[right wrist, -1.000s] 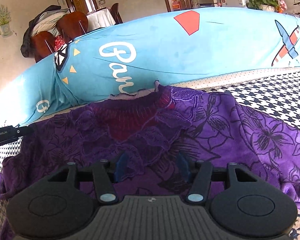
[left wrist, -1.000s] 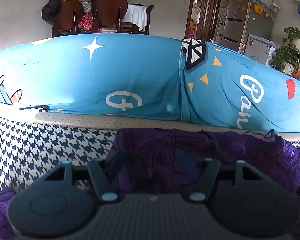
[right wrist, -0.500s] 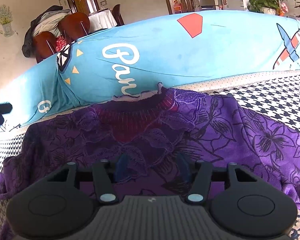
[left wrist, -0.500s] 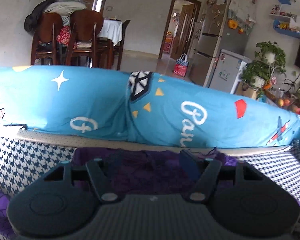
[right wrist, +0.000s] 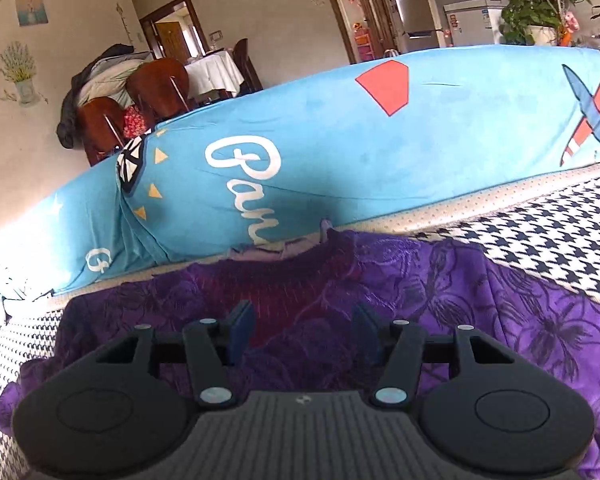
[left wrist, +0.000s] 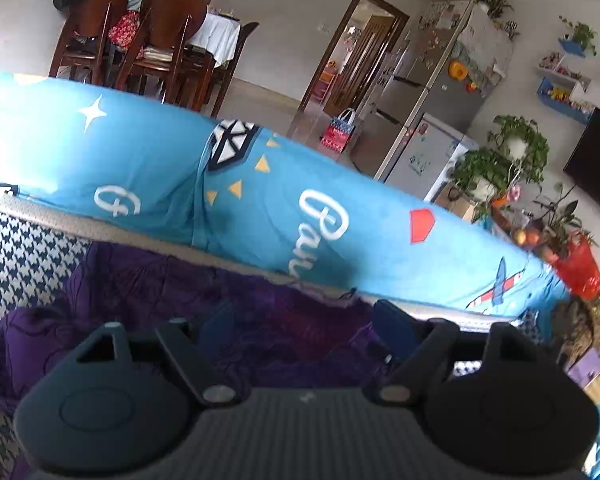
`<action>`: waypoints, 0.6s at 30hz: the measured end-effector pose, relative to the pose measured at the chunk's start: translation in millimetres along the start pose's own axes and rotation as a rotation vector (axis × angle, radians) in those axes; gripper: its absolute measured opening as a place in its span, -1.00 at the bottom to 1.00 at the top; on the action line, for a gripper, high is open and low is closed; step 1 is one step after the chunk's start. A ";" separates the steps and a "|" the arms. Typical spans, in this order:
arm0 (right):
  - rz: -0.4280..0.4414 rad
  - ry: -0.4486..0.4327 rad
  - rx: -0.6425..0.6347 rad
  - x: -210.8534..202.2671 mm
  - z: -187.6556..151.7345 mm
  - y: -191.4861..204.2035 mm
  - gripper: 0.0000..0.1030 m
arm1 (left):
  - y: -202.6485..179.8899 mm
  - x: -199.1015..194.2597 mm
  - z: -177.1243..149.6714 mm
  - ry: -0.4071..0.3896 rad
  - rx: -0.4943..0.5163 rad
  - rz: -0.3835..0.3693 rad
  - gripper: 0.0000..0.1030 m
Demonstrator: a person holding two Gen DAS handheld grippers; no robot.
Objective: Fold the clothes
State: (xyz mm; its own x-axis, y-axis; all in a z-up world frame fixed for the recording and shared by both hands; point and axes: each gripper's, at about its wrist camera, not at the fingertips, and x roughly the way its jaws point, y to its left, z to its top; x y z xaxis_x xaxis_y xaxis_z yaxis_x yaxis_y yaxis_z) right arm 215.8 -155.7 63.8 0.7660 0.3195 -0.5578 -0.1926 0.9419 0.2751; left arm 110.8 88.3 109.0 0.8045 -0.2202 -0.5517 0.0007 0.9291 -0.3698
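Garment (right wrist: 440, 304), purple and floral, lies flat on the houndstooth cover (right wrist: 548, 236), near the blue cushion (right wrist: 340, 148), ready for folding. Left gripper (left wrist: 304, 320) is opening, nothing pinched; right gripper (right wrist: 304, 332) hangs half spread, empty.

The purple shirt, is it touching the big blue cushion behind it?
Apart. The right wrist view shows a beige dotted strip lying between the purple shirt and the blue cushion along the collar edge.

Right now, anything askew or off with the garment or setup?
Nothing damaged or spilled. The purple top lies rumpled on the houndstooth cover, neckline toward the blue cushion, not yet smoothed or folded. The left gripper is opening with nothing between its pads; the right gripper is open above the fabric.
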 end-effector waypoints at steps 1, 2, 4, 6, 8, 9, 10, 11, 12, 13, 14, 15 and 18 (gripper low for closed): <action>0.007 -0.006 -0.015 2.2 2.7 0.8 0.06 | 4.5 7.9 -10.1 0.015 0.020 0.038 0.55; 0.007 -0.015 -0.042 4.3 4.7 2.7 0.06 | 9.4 15.9 -19.4 0.033 0.037 0.071 0.55; 0.004 -0.034 -0.096 8.1 7.8 6.6 0.06 | 20.2 30.0 -31.8 0.086 0.042 0.096 0.55; 0.000 -0.051 -0.139 13.2 11.1 8.5 0.06 | 30.6 40.2 -40.2 0.130 0.030 0.102 0.55; -0.002 -0.063 -0.163 19.8 14.5 7.6 0.06 | 39.1 44.8 -45.6 0.157 0.016 0.105 0.55; 0.004 -0.062 -0.161 24.3 16.7 5.0 0.06 | 42.8 47.0 -48.1 0.169 0.009 0.107 0.55; 0.011 -0.062 -0.159 28.8 19.0 2.3 0.06 | 45.4 48.7 -49.9 0.179 0.001 0.110 0.55; 0.015 -0.059 -0.154 33.8 21.3 -0.9 0.06 | 47.6 50.2 -51.1 0.188 -0.005 0.108 0.55; 0.015 -0.053 -0.144 39.1 24.0 -5.6 0.06 | 49.0 51.4 -52.2 0.195 -0.008 0.105 0.55; 0.017 -0.048 -0.138 43.6 26.9 -9.8 0.06 | 50.0 52.3 -53.1 0.201 -0.009 0.103 0.55; 0.018 -0.047 -0.138 47.9 29.7 -11.5 0.06 | 50.0 52.9 -53.6 0.204 -0.005 0.105 0.55; 0.016 -0.048 -0.143 51.7 32.3 -11.9 0.06 | 50.1 53.6 -54.1 0.206 -0.002 0.108 0.55; 0.006 -0.056 -0.160 63.7 38.9 -12.1 0.06 | 51.7 57.4 -55.0 0.218 0.001 0.115 0.56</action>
State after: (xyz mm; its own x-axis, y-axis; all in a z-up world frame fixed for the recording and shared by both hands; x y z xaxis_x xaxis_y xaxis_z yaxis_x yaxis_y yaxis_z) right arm 290.8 -150.8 55.4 0.7966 0.3227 -0.5112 -0.2886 0.9460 0.1476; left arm 124.3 107.3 17.1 0.6522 -0.1716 -0.7383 -0.0830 0.9520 -0.2945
